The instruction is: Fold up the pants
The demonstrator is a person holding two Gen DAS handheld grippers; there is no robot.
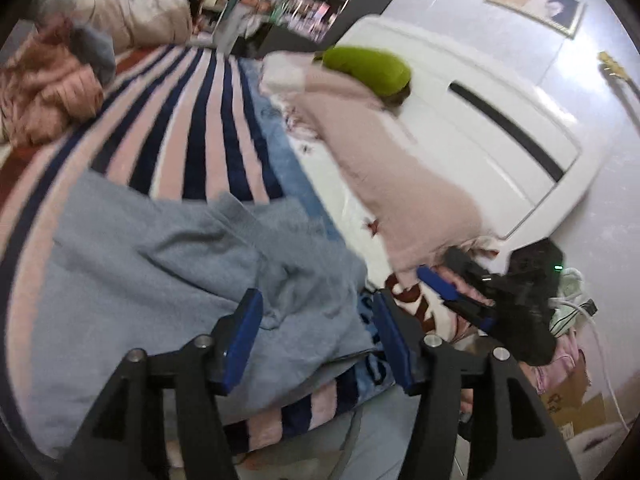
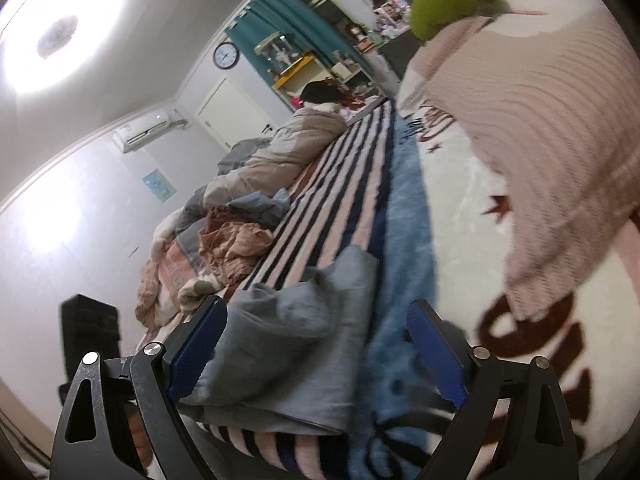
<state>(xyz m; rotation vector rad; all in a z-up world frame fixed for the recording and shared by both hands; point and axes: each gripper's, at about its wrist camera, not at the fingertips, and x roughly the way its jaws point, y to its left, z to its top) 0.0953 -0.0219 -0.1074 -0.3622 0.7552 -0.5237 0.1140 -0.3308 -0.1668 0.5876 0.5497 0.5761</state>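
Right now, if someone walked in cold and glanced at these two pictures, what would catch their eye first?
Probably the grey pants, lying rumpled on the pink, white and navy striped blanket right in front of both sets of open blue-padded jaws. Next, the bright green cushion at the far end of the bed, above a pink ribbed pillow. A heap of crumpled clothes and bedding sits along the blanket's far side.

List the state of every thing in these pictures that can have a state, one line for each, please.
Grey fabric pants: lying bunched and partly folded on the striped blanket, held by neither gripper.
Left gripper: open, jaws over the pants' edge, nothing pinched.
Right gripper: open wide, the pants' cloth between the jaws, not clamped.
Pink-and-navy striped blanket: spread flat.
Pink ribbed knit garment: lying draped, unfolded.
White door: shut.
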